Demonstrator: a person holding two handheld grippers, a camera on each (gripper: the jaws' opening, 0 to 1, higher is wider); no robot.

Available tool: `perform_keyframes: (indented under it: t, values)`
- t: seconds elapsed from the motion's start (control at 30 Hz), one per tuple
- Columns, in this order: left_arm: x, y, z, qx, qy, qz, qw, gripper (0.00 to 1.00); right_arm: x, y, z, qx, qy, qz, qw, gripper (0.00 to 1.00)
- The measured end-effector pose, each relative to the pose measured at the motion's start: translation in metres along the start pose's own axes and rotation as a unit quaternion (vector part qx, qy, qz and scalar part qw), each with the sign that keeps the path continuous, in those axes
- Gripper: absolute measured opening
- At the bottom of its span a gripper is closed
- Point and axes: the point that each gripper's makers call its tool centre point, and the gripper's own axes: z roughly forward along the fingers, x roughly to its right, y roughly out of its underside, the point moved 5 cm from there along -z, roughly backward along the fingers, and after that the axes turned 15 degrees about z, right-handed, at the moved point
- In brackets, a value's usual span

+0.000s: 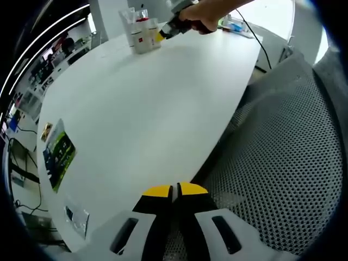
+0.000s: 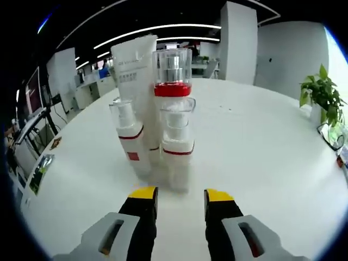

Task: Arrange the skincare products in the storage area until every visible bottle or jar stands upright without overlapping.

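My right claw [image 2: 180, 194] hangs with its jaws apart just short of the bottles [image 2: 176, 149], which stand upright in a tight cluster on the white table [image 2: 261, 157], a tall tube [image 2: 134, 70] behind them. My left claw [image 1: 174, 190] is pressed together, empty, at the table's near edge, well apart from the bottles [image 1: 142, 33].

Left gripper view looks from the table [image 1: 136, 119] edge; right gripper view faces the bottles [image 2: 157, 125] closely.
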Motion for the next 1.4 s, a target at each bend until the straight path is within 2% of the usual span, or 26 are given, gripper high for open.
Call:
perform_keyframes:
  t: [0.1, 0.2, 0.37, 0.5, 0.6, 0.67, 0.7, 0.77, 0.83, 0.87, 0.93, 1.0, 1.23, 1.27, 1.33, 1.4]
  values:
    - [0.0, 0.0, 0.0, 0.0, 0.0, 0.001, 1.0, 0.0, -0.003, -0.013, 0.001, 0.008, -0.023, -0.015, 0.9996, 0.32]
    - [0.0, 0.0, 0.0, -0.001, 0.0, 0.001, 1.0, 0.0, -0.007, -0.015, 0.001, 0.005, -0.03, -0.018, 0.9994, 0.28]
    - [-0.001, 0.0, -0.001, 0.001, -0.002, 0.002, 1.0, 0.0, -0.018, -0.006, -0.002, -0.009, -0.045, 0.001, 0.999, 0.21]
    - [0.0, -0.001, -0.001, 0.001, -0.001, 0.004, 1.0, 0.0, -0.024, 0.0, -0.006, -0.013, -0.053, -0.005, 0.9985, 0.19]
    - [0.0, -0.001, 0.0, 0.001, 0.001, 0.006, 1.0, 0.0, -0.029, 0.01, -0.009, -0.047, -0.077, 0.015, 0.9958, 0.11]
    - [0.0, -0.001, 0.0, 0.001, 0.001, 0.006, 1.0, 0.0, -0.03, 0.011, -0.013, -0.044, -0.084, 0.0, 0.9955, 0.05]
    - [0.0, -0.001, -0.001, 0.001, 0.0, 0.007, 1.0, 0.0, -0.026, 0.01, -0.015, -0.038, -0.072, -0.021, 0.9965, 0.06]
    - [0.001, -0.001, 0.0, 0.001, 0.002, 0.007, 1.0, 0.0, -0.015, 0.006, -0.015, -0.033, -0.042, -0.037, 0.9979, 0.17]
    - [0.001, -0.001, 0.0, 0.001, 0.002, 0.008, 1.0, 0.0, -0.008, -0.001, -0.012, -0.025, -0.038, -0.035, 0.9983, 0.34]
    - [0.001, -0.001, 0.0, 0.001, 0.002, 0.008, 1.0, 0.0, -0.007, -0.003, -0.012, -0.024, -0.038, -0.036, 0.9983, 0.36]
    - [0.001, -0.001, 0.0, 0.001, 0.002, 0.009, 1.0, 0.0, -0.008, -0.014, -0.009, -0.017, -0.059, -0.05, 0.9969, 0.33]
    - [0.001, -0.001, 0.0, 0.0, 0.003, 0.009, 1.0, 0.0, -0.007, -0.023, -0.005, -0.023, -0.067, -0.085, 0.9939, 0.32]
    - [0.002, -0.001, 0.0, -0.001, 0.005, 0.011, 0.9999, 0.0, -0.015, -0.037, 0.008, -0.033, -0.103, -0.095, 0.9895, 0.34]
    - [0.002, -0.001, 0.0, 0.0, 0.005, 0.01, 0.9999, 0.0, -0.017, -0.037, 0.009, -0.033, -0.107, -0.098, 0.9889, 0.33]
    - [0.002, -0.001, 0.0, 0.0, 0.005, 0.01, 0.9999, 0.0, -0.019, -0.036, 0.01, -0.037, -0.109, -0.102, 0.9882, 0.22]
    - [0.002, -0.001, 0.0, -0.001, 0.006, 0.011, 0.9999, 0.0, -0.021, -0.035, 0.011, -0.035, -0.108, -0.099, 0.9886, 0.19]
